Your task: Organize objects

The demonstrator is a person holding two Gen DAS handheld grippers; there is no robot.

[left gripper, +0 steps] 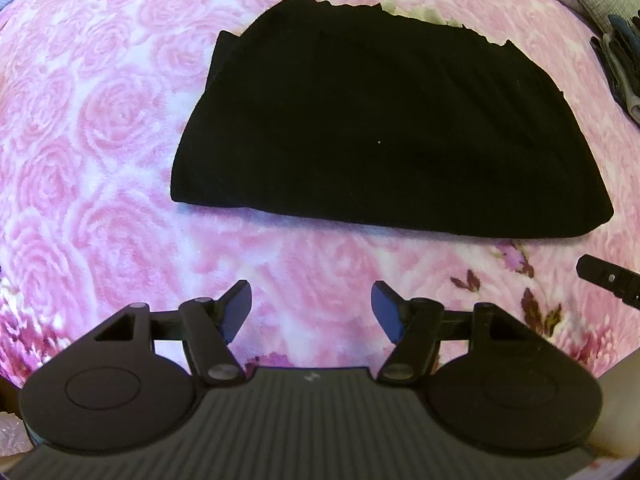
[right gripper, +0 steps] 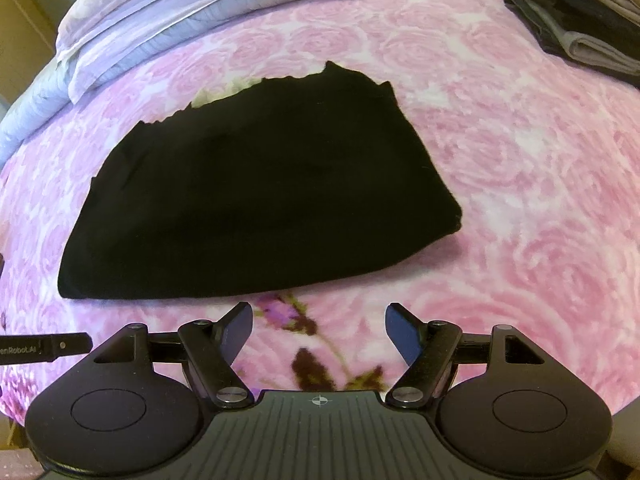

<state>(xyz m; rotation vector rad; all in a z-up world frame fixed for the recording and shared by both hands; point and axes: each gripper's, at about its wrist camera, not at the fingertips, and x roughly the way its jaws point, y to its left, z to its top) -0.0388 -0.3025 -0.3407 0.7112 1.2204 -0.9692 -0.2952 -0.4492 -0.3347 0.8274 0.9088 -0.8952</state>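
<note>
Folds of black cloth (left gripper: 380, 128) indistinct; pale fabric (left gripper: 416, 12) mostly hidden beneath.

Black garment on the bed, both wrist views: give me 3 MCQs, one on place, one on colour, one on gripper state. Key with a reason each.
1. Where does the black garment lie?
A. flat on the pink rose blanket
B. on top of the folded stack
C. in the left gripper

2. What colour is the cloth peeking out at the garment's far edge?
A. red
B. pale yellow-green
C. blue

3. How do the left gripper and right gripper stand?
A. both shut on cloth
B. one open, one shut
C. both open, empty

Key: A, blanket shows all around it; B, light cloth there; C, only blanket shows between the fingers.
</note>
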